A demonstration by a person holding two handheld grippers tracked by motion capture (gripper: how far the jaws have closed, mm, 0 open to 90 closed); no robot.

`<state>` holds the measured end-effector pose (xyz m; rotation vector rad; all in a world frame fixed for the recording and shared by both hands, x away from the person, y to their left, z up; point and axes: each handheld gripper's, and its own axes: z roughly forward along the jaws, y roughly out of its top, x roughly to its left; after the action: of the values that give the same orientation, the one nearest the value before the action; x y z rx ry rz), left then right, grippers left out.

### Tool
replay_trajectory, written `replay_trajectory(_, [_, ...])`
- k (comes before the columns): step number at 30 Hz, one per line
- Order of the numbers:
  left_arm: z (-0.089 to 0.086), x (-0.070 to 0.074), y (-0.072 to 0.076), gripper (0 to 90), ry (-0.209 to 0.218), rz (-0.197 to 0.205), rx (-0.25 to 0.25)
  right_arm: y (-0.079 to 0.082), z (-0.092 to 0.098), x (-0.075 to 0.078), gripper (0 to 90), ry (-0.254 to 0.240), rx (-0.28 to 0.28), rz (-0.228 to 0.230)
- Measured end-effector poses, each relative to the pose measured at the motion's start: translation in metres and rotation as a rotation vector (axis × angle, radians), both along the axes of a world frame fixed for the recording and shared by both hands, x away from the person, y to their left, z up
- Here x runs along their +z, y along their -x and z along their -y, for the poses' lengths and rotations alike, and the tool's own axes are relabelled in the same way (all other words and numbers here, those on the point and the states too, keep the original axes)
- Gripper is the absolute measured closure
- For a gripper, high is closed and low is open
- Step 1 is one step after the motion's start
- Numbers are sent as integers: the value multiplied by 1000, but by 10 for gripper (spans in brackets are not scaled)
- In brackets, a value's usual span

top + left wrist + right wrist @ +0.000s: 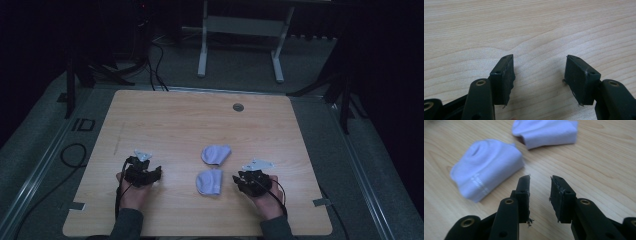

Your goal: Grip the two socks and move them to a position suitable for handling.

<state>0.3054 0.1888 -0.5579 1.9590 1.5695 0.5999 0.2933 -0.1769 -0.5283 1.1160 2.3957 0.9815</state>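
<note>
A pale wood-grain tabletop (170, 125) with rounded corners carries everything in the scene, and a small round grommet (238, 107) sits near its far edge. On the dark floor strip left of the tabletop, the letters "ID" (83, 124) can be read; no other writing or brand mark is legible on anything.

Two folded pale lilac-white socks lie near the middle of the tabletop, close together but apart. The far sock (216, 154) (546, 132) lies beyond the near sock (209, 181) (486, 166), which shows a line of white stitching along its near edge in the right gripper view.

The right gripper (239, 181) (539, 197) sits on the near right of the tabletop, just right of the near sock and apart from it. Its fingers (523, 195) are released, with a narrow gap between them and bare wood showing through; nothing is grasped. Frayed threads cling to the pad edges.

The left gripper (154, 176) (539, 80) is on the near left, well apart from both socks. Its fingers (504, 77) stand wide and released above bare wood grain, grasping nothing.

A person's sleeves come in from the near edge, one hand behind each gripper.
</note>
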Motion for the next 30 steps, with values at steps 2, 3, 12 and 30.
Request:
replay_trajectory(2, [0, 0, 0, 408, 0, 0, 1, 1, -4, 4, 686, 3, 18, 2])
replay_trajectory(3, [0, 0, 0, 408, 0, 1, 1, 1, -6, 7, 687, 1, 26, 7])
replay_trajectory(12, [0, 0, 0, 406, 0, 1, 1, 4, -34, 21, 692, -7, 130, 6])
replay_trajectory(30, [0, 0, 0, 404, -1, -1, 0, 1, -90, 23, 832, 31, 251, -15])
